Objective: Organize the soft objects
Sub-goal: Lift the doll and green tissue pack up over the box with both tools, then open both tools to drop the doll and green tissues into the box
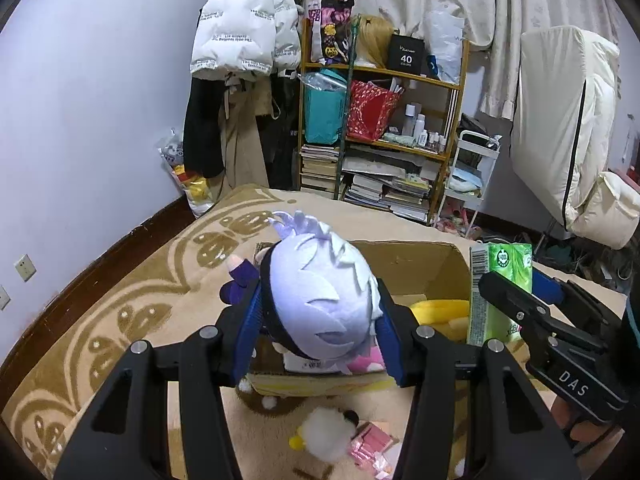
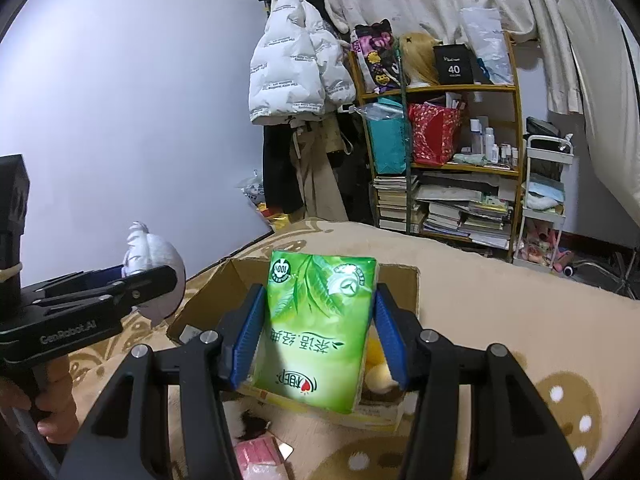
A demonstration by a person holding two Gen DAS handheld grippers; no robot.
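Left tool [image 1: 320, 312]: clamps plush doll [image 1: 320, 292] by its squashy head.
Right tool [image 2: 320, 332]: pinches light tissue pack [image 2: 316, 328] mid-sides; film looks slippery.

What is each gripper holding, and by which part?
Left gripper clamps the plush doll by its head; right gripper clamps the green tissue pack across its sides.

One doll [image 1: 320, 292], one tissue pack [image 2: 320, 332], one box [image 2: 400, 280]

Your two cameras look forward along their fingers, close above the same cardboard box [image 1: 416, 268] [image 2: 320, 276], toward the bookshelf [image 1: 384, 128] [image 2: 440, 140].
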